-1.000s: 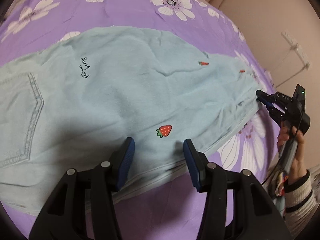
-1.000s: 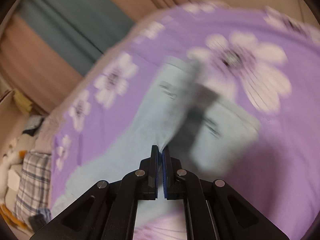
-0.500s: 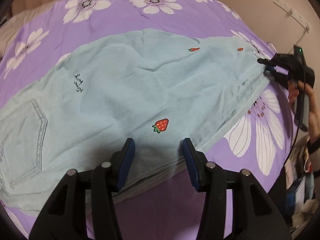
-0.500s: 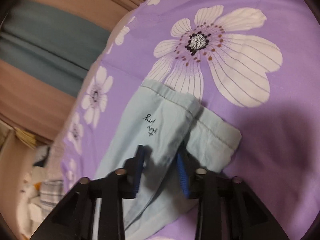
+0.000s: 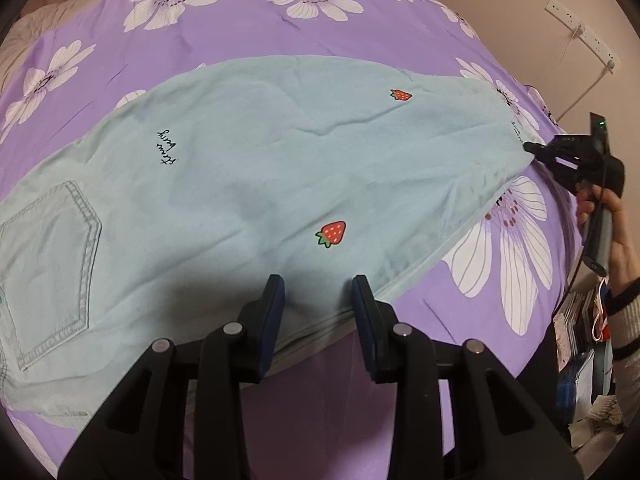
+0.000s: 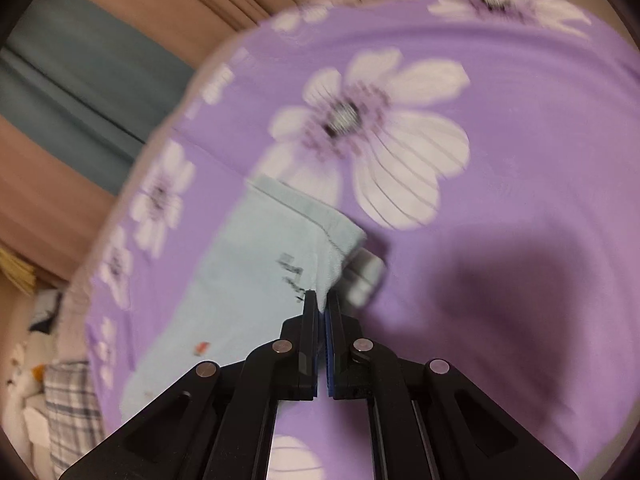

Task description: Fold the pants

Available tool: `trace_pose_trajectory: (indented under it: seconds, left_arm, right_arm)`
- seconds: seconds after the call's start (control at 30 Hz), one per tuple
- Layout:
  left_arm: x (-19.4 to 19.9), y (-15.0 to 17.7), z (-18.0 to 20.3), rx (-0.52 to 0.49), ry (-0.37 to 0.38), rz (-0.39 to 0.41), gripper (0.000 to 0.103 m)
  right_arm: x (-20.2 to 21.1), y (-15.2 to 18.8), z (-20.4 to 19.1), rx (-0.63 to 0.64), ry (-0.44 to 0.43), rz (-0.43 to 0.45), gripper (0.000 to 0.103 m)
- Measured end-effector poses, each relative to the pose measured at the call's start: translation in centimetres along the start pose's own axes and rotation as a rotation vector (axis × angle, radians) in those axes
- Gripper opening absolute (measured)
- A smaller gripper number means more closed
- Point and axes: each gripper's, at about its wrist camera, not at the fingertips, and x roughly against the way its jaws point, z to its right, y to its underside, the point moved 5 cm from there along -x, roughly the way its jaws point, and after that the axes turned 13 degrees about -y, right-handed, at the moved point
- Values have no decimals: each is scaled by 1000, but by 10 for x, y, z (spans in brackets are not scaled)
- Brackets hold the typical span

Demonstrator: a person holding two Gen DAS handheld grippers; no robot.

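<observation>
Since half a second ago the right hand-held gripper (image 6: 323, 300) has gone from straddling the cuff with its jaws apart to pinching it, jaws now pressed together on the fabric, while the left hand-held gripper (image 5: 318, 292) has hardly shifted. On the bed (image 5: 400, 380), over its purple flowered cover, the pants (image 5: 256, 184) lie flat and already doubled leg on leg, waist and back pocket (image 5: 48, 264) toward the left edge of the bed, cuffs toward the right edge. By my reading, the step in hand is the grip before the crosswise fold: the cuff is caught, the fold itself is not yet begun. Next the right hand-held gripper would need to lift the cuff clear of the cover and carry it over toward the waist, keeping both layers together; the left view shows a lower layer peeking out along the near seam, so one layer could slip. At the left side, the hand-held gripper hovers with jaws wide apart and empty, just over the near edge of the leg, close to a printed strawberry (image 5: 331, 233); whether its tips touch the cloth I cannot tell.
</observation>
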Motion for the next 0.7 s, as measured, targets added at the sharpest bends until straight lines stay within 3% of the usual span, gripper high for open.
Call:
trace_pose_trajectory:
  seconds: [0.1, 0.17, 0.23, 0.33, 0.43, 0.57, 0.7]
  left_arm:
    - [10, 5, -1, 2, 15, 1, 34]
    - [19, 9, -2, 9, 36, 12, 35]
    - [27, 9, -5, 29, 60, 27, 36]
    - [30, 3, -12, 85, 65, 50, 39]
    - [25, -3, -14, 146, 94, 44, 40]
    - [3, 5, -16, 150, 22, -14, 39]
    - [12, 18, -15, 131, 48, 3, 40]
  right_arm:
    - [-1, -7, 4, -5, -43, 5, 4]
    - [15, -14, 1, 12, -41, 59, 7]
    - [38, -18, -8, 90, 21, 139, 27]
    - [51, -5, -37, 218, -20, 141, 29]
    - [27, 46, -87, 368, -163, -46, 29]
    - [-11, 112, -138, 541, -243, -233, 24]
    - [-44, 152, -161, 631, -228, -375, 21]
